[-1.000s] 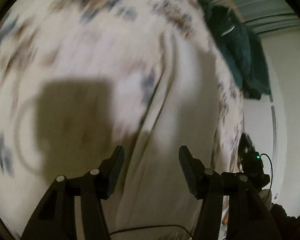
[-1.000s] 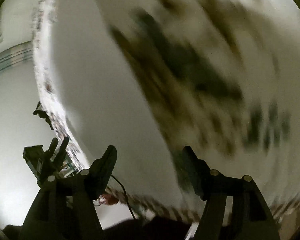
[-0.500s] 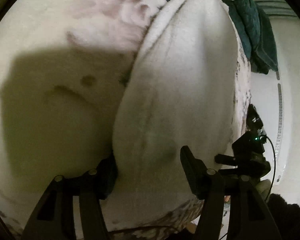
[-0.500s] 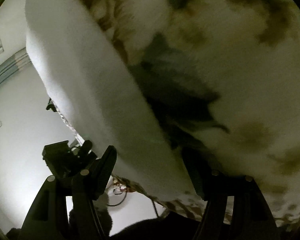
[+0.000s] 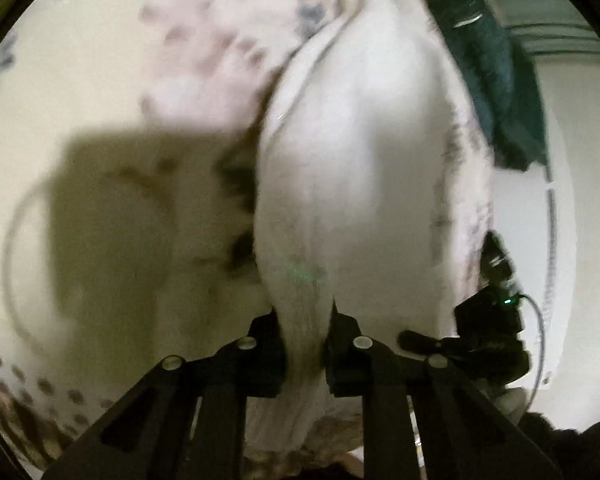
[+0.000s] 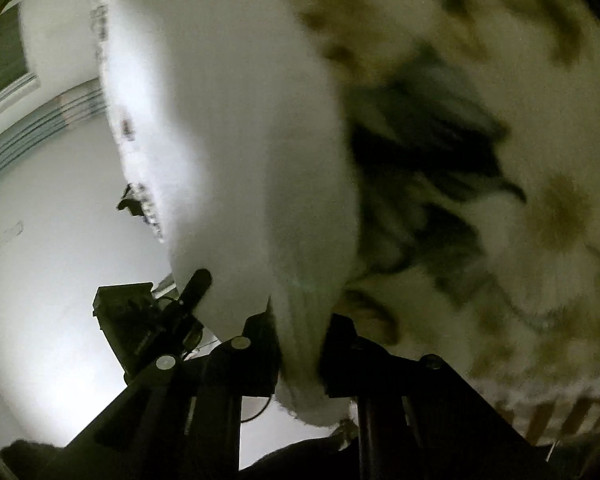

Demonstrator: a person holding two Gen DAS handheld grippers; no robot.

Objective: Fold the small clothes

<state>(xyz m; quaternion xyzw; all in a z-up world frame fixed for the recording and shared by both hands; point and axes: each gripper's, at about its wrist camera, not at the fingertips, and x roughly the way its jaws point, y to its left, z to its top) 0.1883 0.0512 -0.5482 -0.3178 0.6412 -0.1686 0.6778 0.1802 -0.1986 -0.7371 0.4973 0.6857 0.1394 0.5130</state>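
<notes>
A white garment [image 5: 364, 168] lies on a cream floral-print cover [image 5: 100, 80], near its edge. My left gripper [image 5: 304, 340] is shut on the garment's near end, with white cloth bunched between the two black fingers. In the right wrist view the same white garment [image 6: 236, 152] fills the middle, and my right gripper [image 6: 300, 352] is shut on its other end. Each gripper shows in the other's view: the right one [image 5: 484, 332] at the lower right, the left one [image 6: 148, 320] at the lower left.
A dark teal garment [image 5: 496, 84] lies at the far right edge of the cover. Beyond the cover's edge is pale floor [image 6: 40, 280]. The cover has dark leaf and brown blotch prints [image 6: 440, 168].
Both grippers were open a second ago. They moved in onto the two ends of the white garment and closed on it.
</notes>
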